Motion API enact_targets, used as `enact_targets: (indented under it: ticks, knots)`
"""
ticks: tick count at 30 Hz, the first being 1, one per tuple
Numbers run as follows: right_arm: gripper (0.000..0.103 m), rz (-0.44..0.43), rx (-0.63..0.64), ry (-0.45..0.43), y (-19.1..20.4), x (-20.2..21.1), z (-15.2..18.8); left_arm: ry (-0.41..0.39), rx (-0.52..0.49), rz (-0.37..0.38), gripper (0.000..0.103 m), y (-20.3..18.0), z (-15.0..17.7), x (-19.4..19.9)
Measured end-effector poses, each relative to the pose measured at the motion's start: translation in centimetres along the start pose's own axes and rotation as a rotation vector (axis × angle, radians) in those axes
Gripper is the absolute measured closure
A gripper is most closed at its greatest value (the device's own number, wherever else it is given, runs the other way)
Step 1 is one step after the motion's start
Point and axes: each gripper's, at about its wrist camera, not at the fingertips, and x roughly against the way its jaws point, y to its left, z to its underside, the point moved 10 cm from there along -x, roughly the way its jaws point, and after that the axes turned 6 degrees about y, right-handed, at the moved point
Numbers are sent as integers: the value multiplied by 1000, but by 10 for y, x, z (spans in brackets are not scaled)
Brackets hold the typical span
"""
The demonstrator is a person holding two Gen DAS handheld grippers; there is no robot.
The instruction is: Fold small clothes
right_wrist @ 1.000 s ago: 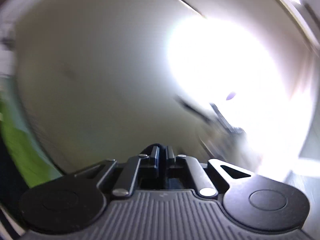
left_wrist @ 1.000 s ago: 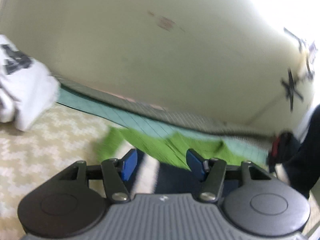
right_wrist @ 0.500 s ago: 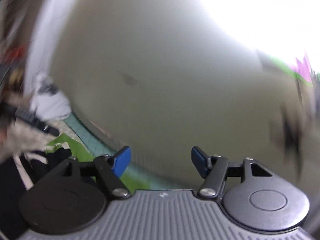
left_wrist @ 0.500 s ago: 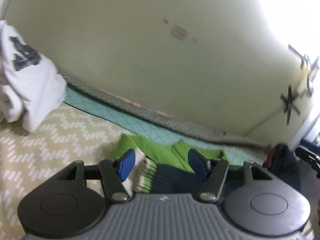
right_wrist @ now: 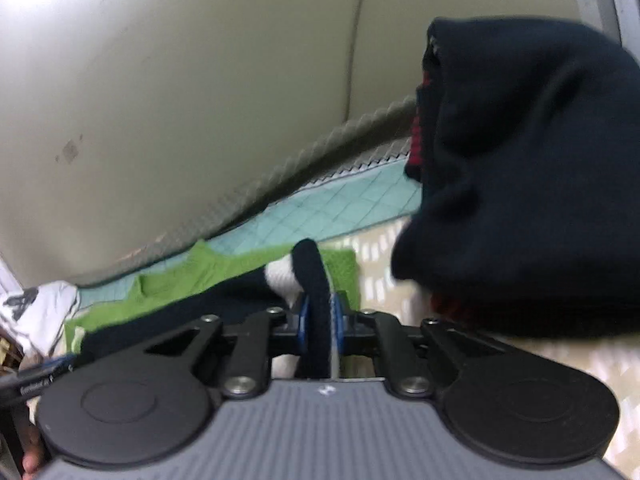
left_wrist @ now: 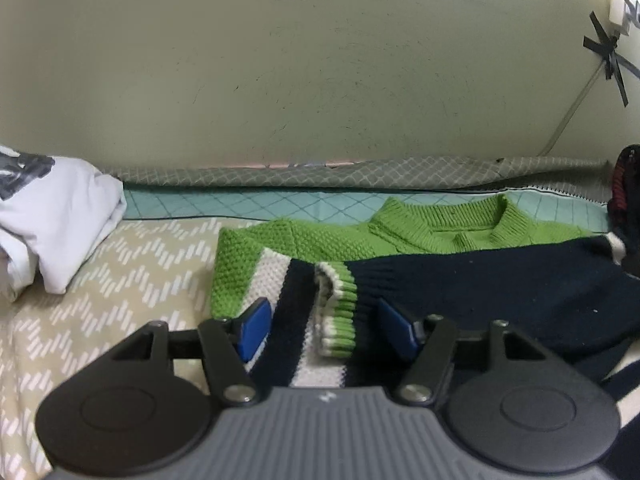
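Sweater [left_wrist: 460, 276] lies flat on the bed [left_wrist: 120, 264], collar toward the wall [left_wrist: 320, 80], long axis running along it. Left gripper [left_wrist: 326, 326] spread, just opening, astride the striped sleeve. Right gripper [right_wrist: 319, 322] has just closed, clamped on a navy fold.

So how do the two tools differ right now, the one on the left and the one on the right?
The left tool stands open, its blue pads apart over the striped sweater, gripping nothing; the right tool has just been closing and is shut on a navy fold of that sweater. The left view sits level and sharp; the right view is tilted and blurred. Both share the same black build with blue pads and work on the same garment.
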Motion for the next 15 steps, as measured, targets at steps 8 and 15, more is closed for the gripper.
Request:
enact_targets:
  ticks: [8,15]
  knots:
    - [36,-87,9,-128,14,78,8,-24,73,58,42,10,-3,7]
    - [41,-150,159,-103,10,165,79,-28,229,202,41,52,16,74]
